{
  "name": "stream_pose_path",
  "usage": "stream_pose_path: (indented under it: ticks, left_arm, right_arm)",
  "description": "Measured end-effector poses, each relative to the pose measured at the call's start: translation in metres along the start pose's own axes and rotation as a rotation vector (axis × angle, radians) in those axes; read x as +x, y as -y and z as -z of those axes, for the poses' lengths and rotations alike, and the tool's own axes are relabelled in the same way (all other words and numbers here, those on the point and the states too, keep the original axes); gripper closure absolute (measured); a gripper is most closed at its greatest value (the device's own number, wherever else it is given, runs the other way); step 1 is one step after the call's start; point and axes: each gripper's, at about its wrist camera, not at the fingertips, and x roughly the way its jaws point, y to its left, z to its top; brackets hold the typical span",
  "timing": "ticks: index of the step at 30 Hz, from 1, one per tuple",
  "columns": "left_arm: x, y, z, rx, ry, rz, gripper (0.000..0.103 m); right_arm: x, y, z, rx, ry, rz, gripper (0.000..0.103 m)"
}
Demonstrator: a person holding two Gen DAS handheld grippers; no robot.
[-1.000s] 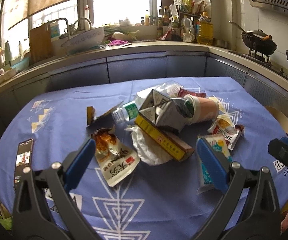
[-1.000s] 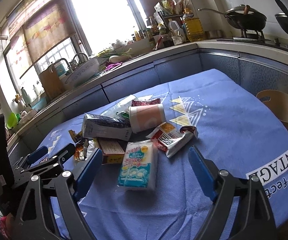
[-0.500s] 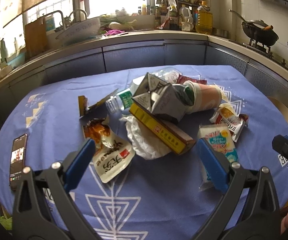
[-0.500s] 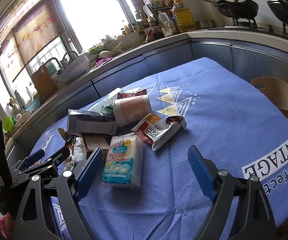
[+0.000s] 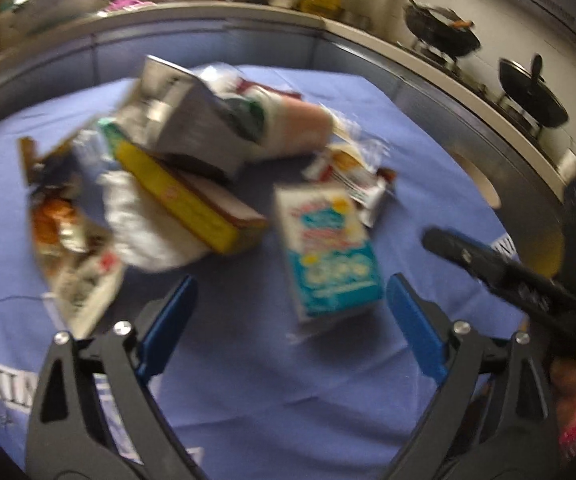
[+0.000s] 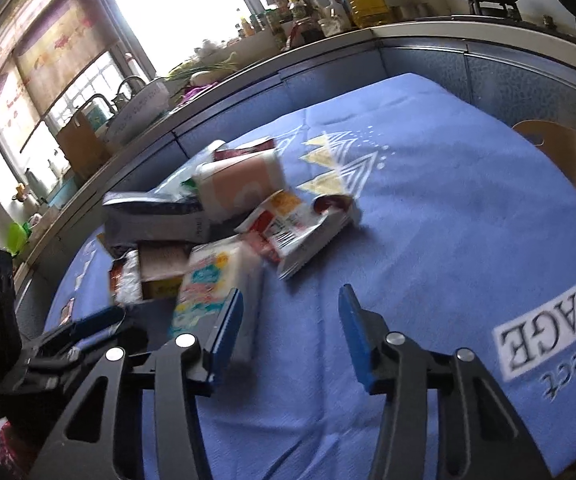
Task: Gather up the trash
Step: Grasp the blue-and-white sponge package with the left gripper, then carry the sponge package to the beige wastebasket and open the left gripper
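A heap of trash lies on the blue tablecloth (image 6: pixel 448 200): a grey carton (image 5: pixel 191 120), a yellow box (image 5: pixel 183 196), a paper cup (image 5: pixel 300 128), a crumpled white bag (image 5: pixel 143 224), a red-and-white wrapper (image 5: pixel 352 172) and a teal-and-white tissue pack (image 5: pixel 328 256). My left gripper (image 5: pixel 292 280) hovers wide over the near end of the tissue pack, its jaws closing slightly, pads apart from it. My right gripper (image 6: pixel 291 292) is closing over bare cloth. The tissue pack (image 6: pixel 211 288) lies just left of its left finger. The left wrist view is blurred.
A curved kitchen counter rings the table, with a wok (image 5: pixel 440 36) and a pan (image 5: pixel 532 96) on the stove and bottles (image 6: pixel 364 0) by the window. A tan round container (image 6: pixel 560 160) stands beside the table's right edge. A foil wrapper (image 5: pixel 71 256) lies at the left.
Both grippers have dropped and tilted down toward the table, so the pile looks larger. The left view has swung right onto the tissue pack. The right jaws have narrowed markedly.
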Motion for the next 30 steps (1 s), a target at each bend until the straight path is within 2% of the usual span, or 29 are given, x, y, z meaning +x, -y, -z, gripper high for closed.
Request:
stream_pose_path:
  ticks: [4, 8, 10, 13, 14, 16, 17, 18, 22, 25, 30]
  left_arm:
    - [0.025, 0.020, -0.006, 0.043, -0.054, -0.014, 0.012]
    - [0.052, 0.039, -0.010, 0.107, -0.097, -0.080, 0.012]
    - [0.062, 0.042, -0.010, 0.123, -0.115, -0.113, 0.012]
    - [0.068, 0.040, -0.011, 0.116, -0.121, -0.153, 0.039]
    - [0.067, 0.039, -0.012, 0.114, -0.121, -0.155, 0.040]
    - [0.063, 0.035, -0.014, 0.091, -0.126, -0.140, 0.041]
    - [0.059, 0.031, -0.012, 0.089, -0.125, -0.139, 0.041]
    - [0.056, 0.031, -0.011, 0.094, -0.120, -0.139, 0.041]
    - [0.042, 0.041, -0.006, 0.156, -0.079, -0.125, 0.041]
    - [0.039, 0.055, -0.011, 0.208, -0.069, -0.104, 0.041]
    - [0.058, 0.095, -0.037, 0.299, -0.086, -0.002, 0.041]
  right_arm:
    - [0.019, 0.023, -0.021, 0.014, -0.050, 0.011, 0.055]
    - [0.042, 0.027, -0.044, -0.027, -0.107, -0.015, 0.054]
    - [0.054, 0.030, -0.053, -0.020, -0.125, -0.038, 0.050]
    - [0.072, 0.034, -0.061, -0.003, -0.149, -0.062, 0.046]
    - [0.074, 0.033, -0.062, -0.007, -0.138, -0.072, 0.046]
    - [0.076, 0.027, -0.061, -0.051, -0.146, -0.080, 0.053]
    - [0.076, 0.025, -0.059, -0.065, -0.151, -0.092, 0.074]
    - [0.074, 0.022, -0.055, -0.076, -0.159, -0.108, 0.078]
    - [0.052, 0.026, -0.042, -0.079, -0.130, -0.132, 0.086]
    - [0.025, 0.048, -0.040, -0.025, -0.059, -0.117, 0.089]
    - [-0.021, 0.110, -0.050, 0.121, 0.078, -0.067, 0.091]
